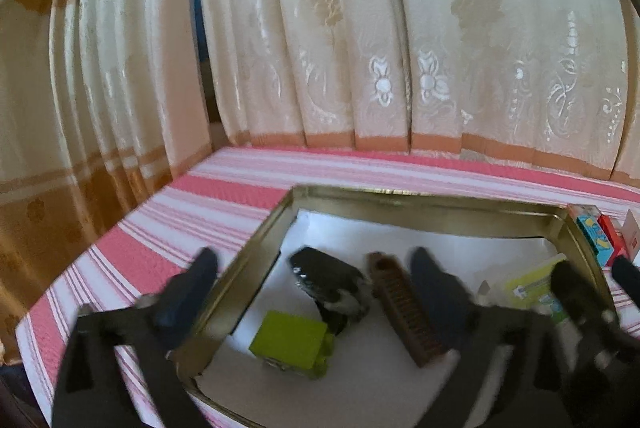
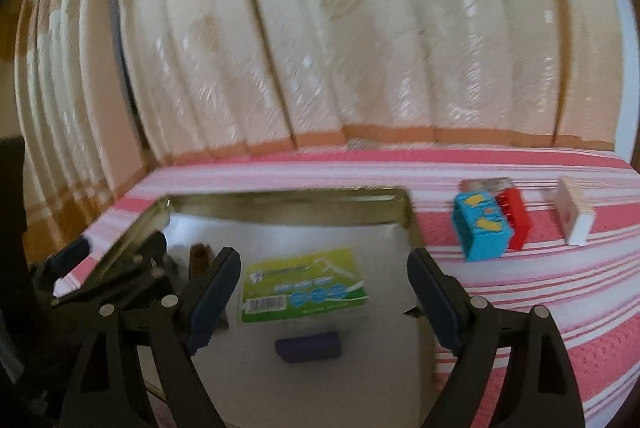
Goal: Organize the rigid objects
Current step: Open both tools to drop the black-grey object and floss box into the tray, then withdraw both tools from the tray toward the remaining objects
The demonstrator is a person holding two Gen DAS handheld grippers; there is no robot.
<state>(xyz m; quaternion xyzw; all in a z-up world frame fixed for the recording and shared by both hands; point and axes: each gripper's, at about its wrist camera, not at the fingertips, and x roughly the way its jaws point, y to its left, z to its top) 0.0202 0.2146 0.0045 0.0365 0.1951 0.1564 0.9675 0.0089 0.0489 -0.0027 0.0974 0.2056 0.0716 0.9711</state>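
A gold metal tin (image 1: 256, 232) (image 2: 280, 197) lined with white paper lies on the striped bed. In the left wrist view it holds a black object (image 1: 324, 274), a green block (image 1: 290, 340), a brown comb-like piece (image 1: 404, 308) and a green-white card (image 1: 528, 286). The right wrist view shows the card (image 2: 304, 282) and a purple block (image 2: 308, 346) in the tin. My left gripper (image 1: 316, 274) is open and empty over the tin's left side. My right gripper (image 2: 324, 288) is open and empty above the card. A blue box (image 2: 482, 230), a red box (image 2: 516, 220) and a white block (image 2: 576, 216) lie right of the tin.
The pink and white striped bedcover (image 2: 540, 308) spreads around the tin. Cream patterned curtains (image 1: 360, 28) hang close behind the bed. The blue box (image 1: 596, 234) and red box (image 1: 614, 240) show at the tin's right corner in the left wrist view.
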